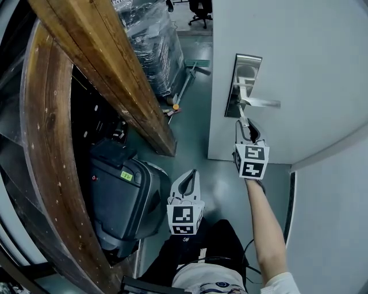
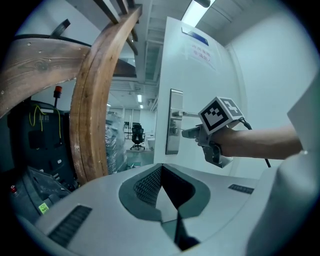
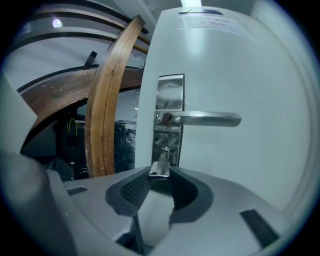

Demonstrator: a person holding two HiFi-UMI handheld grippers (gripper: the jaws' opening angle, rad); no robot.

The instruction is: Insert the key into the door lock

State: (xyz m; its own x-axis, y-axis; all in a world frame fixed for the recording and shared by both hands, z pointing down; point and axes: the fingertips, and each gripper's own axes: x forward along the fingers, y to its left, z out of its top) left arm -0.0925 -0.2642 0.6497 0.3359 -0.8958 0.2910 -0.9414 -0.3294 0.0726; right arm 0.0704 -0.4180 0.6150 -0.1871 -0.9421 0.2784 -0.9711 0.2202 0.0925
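A white door (image 1: 310, 69) carries a steel lock plate (image 1: 244, 86) with a lever handle (image 1: 261, 103). My right gripper (image 1: 244, 127) is just below the handle, shut on a silver key (image 1: 241, 118). In the right gripper view the key (image 3: 160, 167) points at the keyhole (image 3: 164, 150) low on the lock plate (image 3: 170, 95); its tip is at the keyhole, and I cannot tell how deep it sits. My left gripper (image 1: 188, 179) hangs lower and left, away from the door, shut with nothing in it. The left gripper view shows the right gripper (image 2: 192, 133) at the lock plate (image 2: 175, 120).
Curved wooden beams (image 1: 98, 63) stand left of the door's edge. A black case (image 1: 123, 198) sits on the floor under them. A wrapped pallet (image 1: 152, 46), a broom (image 1: 190, 74) and an office chair (image 1: 201, 11) lie beyond the doorway.
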